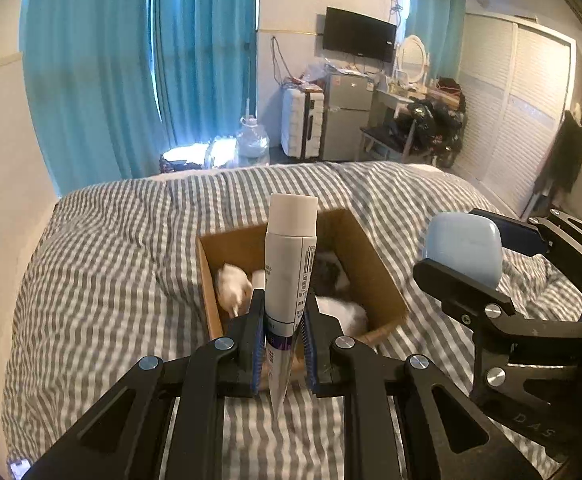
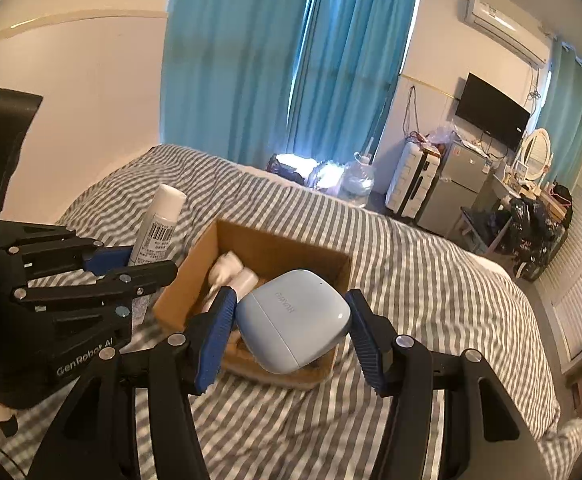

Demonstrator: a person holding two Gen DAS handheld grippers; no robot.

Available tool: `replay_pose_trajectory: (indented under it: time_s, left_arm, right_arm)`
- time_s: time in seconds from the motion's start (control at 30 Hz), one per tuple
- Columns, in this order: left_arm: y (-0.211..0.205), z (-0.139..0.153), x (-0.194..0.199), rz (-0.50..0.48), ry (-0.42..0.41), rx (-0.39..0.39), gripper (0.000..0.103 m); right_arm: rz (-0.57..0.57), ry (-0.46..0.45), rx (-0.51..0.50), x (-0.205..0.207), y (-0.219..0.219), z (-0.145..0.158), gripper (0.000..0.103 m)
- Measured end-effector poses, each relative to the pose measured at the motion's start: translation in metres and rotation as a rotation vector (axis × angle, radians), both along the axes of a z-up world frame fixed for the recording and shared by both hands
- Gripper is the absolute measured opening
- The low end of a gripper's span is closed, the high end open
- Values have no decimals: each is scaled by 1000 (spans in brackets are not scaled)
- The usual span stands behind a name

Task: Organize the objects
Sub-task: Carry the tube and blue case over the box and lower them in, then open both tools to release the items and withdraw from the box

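Observation:
An open cardboard box (image 1: pixel 375 280) (image 2: pixel 195 280) lies on the striped bed and holds several white items (image 1: pixel 233 288) (image 2: pixel 231 270). My left gripper (image 1: pixel 283 312) (image 2: pixel 131 266) is shut on a white tube (image 1: pixel 289 264) (image 2: pixel 157 226), held upright with its cap up, at the box's near-left side. My right gripper (image 2: pixel 291 312) (image 1: pixel 463 264) is shut on a light blue rounded case (image 2: pixel 293 320) (image 1: pixel 465 246), held above the box's near edge. The left finger touches the case; a small gap shows at the right finger.
The grey-and-white striped bedcover (image 1: pixel 111 260) (image 2: pixel 431 280) spreads all around the box. A wall runs along the bed's left side. Beyond the bed are teal curtains (image 1: pixel 131 60), a water jug (image 1: pixel 253 142), a white suitcase (image 1: pixel 301 122), a small fridge and a cluttered desk.

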State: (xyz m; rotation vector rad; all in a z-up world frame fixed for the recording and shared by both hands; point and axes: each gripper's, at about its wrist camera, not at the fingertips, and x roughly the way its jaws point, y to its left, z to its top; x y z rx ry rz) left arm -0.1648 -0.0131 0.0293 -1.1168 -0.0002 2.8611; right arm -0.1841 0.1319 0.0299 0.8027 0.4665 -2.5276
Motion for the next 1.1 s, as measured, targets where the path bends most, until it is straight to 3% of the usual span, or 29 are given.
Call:
replay_pose_trajectory:
  time_s: [0.23,0.53,0.8,1.1]
  left_arm:
    - [-13,-20,-57,23,-44,-7,16]
    - [-15,-76,-108,3,-122,-9,16]
    - [-18,-118,-127,4,-179,-11,16]
    - [-14,-133,-135,8,-194,-12,17]
  right_arm:
    - [-10,-12,-4,-60,-17,-6,56]
    - [-25,-88,26,-128,-33,-59,56]
    - [-11,-149,54,-153,-38,-106,56]
    - [14,-167,76,-153,-44,-125,56]
